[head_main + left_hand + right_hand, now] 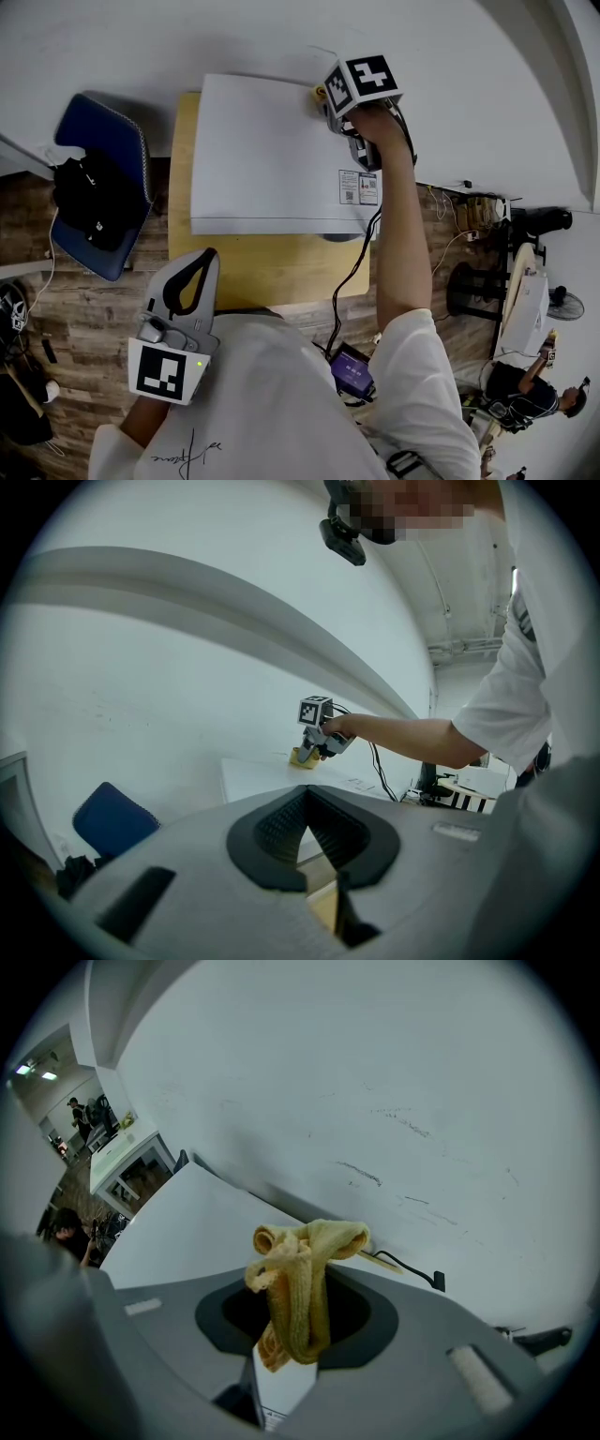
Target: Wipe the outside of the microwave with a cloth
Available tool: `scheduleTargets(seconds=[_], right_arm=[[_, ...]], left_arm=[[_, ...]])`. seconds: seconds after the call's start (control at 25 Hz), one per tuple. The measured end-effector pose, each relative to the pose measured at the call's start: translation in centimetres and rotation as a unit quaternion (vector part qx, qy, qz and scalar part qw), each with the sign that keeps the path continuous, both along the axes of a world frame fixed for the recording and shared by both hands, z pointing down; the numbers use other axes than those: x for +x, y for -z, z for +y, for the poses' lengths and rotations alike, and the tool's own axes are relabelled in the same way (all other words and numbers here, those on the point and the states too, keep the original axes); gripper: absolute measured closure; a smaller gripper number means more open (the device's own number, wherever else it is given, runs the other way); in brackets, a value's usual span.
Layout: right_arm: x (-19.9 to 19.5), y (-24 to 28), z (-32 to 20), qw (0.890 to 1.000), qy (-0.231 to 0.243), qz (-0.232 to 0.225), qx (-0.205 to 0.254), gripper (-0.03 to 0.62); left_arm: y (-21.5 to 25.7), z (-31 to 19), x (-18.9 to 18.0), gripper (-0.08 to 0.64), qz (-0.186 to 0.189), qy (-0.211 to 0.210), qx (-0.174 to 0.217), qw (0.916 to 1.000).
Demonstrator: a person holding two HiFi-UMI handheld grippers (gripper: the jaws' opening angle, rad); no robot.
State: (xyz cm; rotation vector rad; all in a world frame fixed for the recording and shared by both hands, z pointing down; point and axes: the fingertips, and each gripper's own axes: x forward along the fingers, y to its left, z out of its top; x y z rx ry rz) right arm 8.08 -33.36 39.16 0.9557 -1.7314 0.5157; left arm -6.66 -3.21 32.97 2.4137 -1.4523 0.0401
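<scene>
2 grippers are in view, 1 in each hand. My right gripper (300, 1327) has its jaws clamped on a yellow cloth (305, 1251); the cloth is bunched between them and its folded end sticks out past the jaw tips. In the head view this gripper is at the 1 o'clock corner of the microwave (272, 155), beside the white wall (141, 47), with my arm stretched out over the top panel. In the left gripper view the cloth lies against the top panel at that far corner.

My left gripper (208, 255) is at 7 o'clock in the head view, close to my torso and well apart from the microwave. Its jaws are closed together with nothing between them, pointing toward the near edge of the wooden desk (253, 272).

The microwave is white and stands on the desk. A printed label (359, 187) is at the 4 o'clock corner of its top. A black cable (354, 272) hangs from the right gripper past that corner. A blue chair (108, 150) carrying a black bag (89, 197) stands at 9 o'clock of the desk.
</scene>
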Motion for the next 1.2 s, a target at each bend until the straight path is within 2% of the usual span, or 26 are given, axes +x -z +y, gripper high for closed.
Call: scheduleTargets(seconds=[0.24, 0.64, 1.2], right_arm=[[-1.7, 0.1, 0.2, 1.0, 0.013, -0.02, -0.004, 0.466], [-4.5, 0.1, 0.6, 0.999, 0.04, -0.035, -0.008, 0.468], [-11.5, 0.1, 1.2, 0.993, 0.094, -0.069, -0.02, 0.468]], left_arm=[[0.2, 0.1, 0.3, 0.566, 0.004, -0.006, 0.008, 0.9999], [0.3, 0.4, -0.2, 0.566, 0.01, 0.01, 0.009, 0.9999], [0.4, 0.4, -1.8, 0.566, 0.008, 0.032, 0.005, 0.9994]])
